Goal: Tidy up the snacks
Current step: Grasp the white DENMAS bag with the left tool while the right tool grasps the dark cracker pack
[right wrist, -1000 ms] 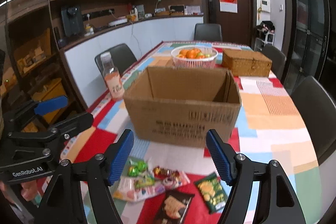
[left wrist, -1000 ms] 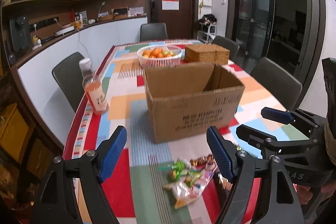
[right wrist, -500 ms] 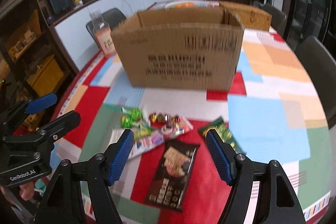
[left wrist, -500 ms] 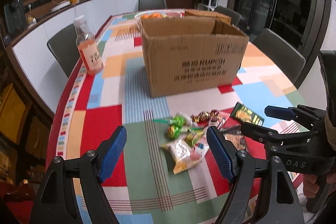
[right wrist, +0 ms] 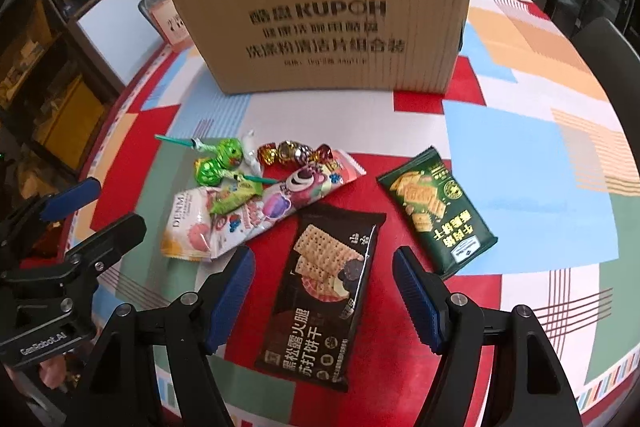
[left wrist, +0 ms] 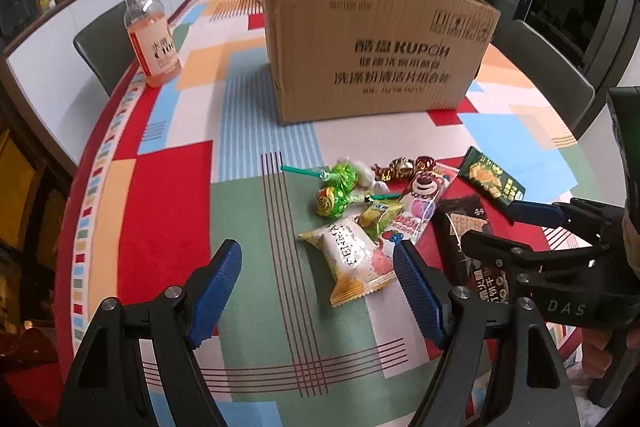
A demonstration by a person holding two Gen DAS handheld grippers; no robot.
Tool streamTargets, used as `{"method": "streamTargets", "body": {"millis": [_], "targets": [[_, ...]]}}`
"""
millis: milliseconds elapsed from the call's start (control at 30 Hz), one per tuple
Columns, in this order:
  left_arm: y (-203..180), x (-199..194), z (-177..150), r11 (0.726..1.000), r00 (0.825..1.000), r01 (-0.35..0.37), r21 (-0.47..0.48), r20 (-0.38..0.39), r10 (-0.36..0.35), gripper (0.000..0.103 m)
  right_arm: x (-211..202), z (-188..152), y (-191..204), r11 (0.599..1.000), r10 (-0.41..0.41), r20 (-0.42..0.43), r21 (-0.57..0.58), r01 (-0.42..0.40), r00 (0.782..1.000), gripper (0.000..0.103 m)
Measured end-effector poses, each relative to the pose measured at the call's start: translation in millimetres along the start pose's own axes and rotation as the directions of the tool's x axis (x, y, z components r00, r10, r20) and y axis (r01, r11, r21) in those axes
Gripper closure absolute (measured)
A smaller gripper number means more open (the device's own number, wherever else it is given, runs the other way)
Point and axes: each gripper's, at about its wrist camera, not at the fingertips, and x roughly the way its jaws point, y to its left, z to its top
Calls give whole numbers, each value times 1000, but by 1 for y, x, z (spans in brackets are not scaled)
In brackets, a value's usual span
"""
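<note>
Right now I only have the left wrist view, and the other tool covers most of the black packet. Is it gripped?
Observer: No. In the right wrist view the right tongs are open, and the black cracker packet lies flat on the tablecloth, in line between the two fingers.
Operator: Does the green packet overlap it?
Observer: No. The green packet lies apart, to its right, with red cloth showing between them.
</note>
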Motion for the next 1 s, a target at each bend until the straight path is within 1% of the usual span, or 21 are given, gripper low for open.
{"method": "streamTargets", "body": {"millis": [200,300,367,467,533,667,733,800,867,933,967,1000], "targets": [[-2,22,4,1000,999,15,-10,-45,-16,26,13,-2,-2,1000,0,-37,9,0,999,31],[-4,32,4,1000,998,19,-9,-67,-20,27,16,-2,-3,1000,-3,-41,10,3,999,31],[-4,38,5,1000,996,21,-18,-83,-23,30,18,-2,-3,1000,-9,-42,7,9,999,31],[-5,46,7,999,995,26,-25,-93,-28,32,22,-1,-2,1000,-13,-45,5,13,999,31],[-4,52,7,999,994,24,-34,-107,-28,37,25,-1,-3,1000,-16,-50,5,17,999,31],[-4,60,6,998,992,37,-52,-120,-43,40,31,-2,-2,1000,-29,-60,2,29,998,31],[-3,62,4,998,990,39,-54,-131,-46,45,34,-2,-2,999,-31,-63,2,32,998,31],[-3,62,3,998,991,38,-54,-128,-45,48,37,-2,-2,999,-41,-62,-2,41,997,31],[-1,61,2,998,991,36,-54,-126,-42,53,38,-2,0,998,-68,-55,-13,67,996,31],[0,61,2,998,991,29,-51,-127,-36,62,39,-2,1,997,-77,-50,-17,76,996,31],[0,60,1,999,992,23,-46,-126,-29,63,38,-2,2,996,-84,-46,-23,83,995,33],[0,60,0,999,992,19,-40,-126,-24,67,41,-1,7,996,-87,-39,-32,86,995,39]]}}
